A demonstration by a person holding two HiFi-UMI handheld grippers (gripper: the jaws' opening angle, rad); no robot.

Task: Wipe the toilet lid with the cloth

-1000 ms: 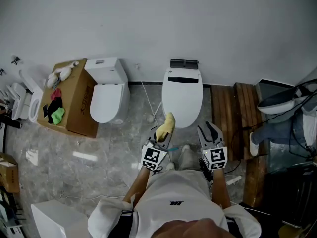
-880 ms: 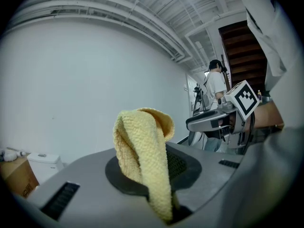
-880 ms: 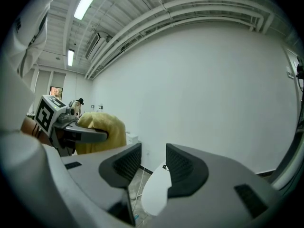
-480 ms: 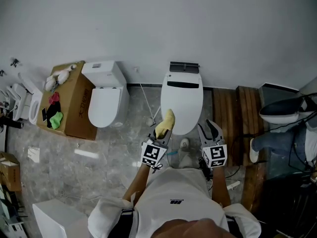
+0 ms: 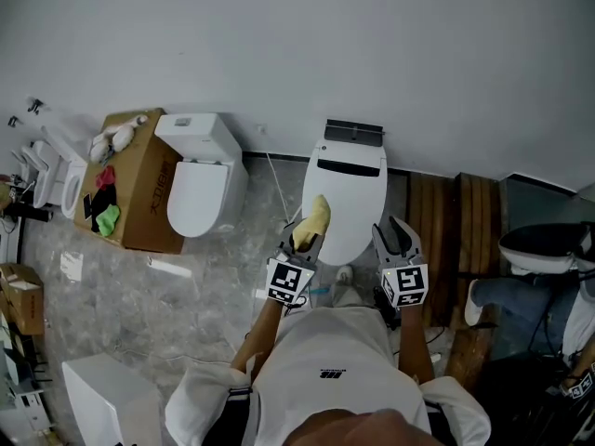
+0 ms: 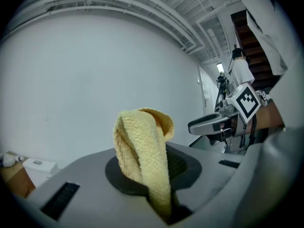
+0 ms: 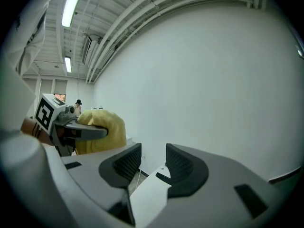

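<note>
Cloth [image 5: 312, 221], clamped in my left hand-held gripper [image 5: 302, 246], has edged nearer the toilet lid [image 5: 350, 193], while my right hand-held gripper [image 5: 398, 236] gapes empty, so wiping looks imminent.

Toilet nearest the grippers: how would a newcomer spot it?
Along the white wall, find the wooden planks. The toilet beside them is it. Unlike its neighbour by the cardboard box, it has a dark band across it.

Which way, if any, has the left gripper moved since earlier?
Yes: the left gripper went forward; its cloth now overlaps more of the toilet lid.
</note>
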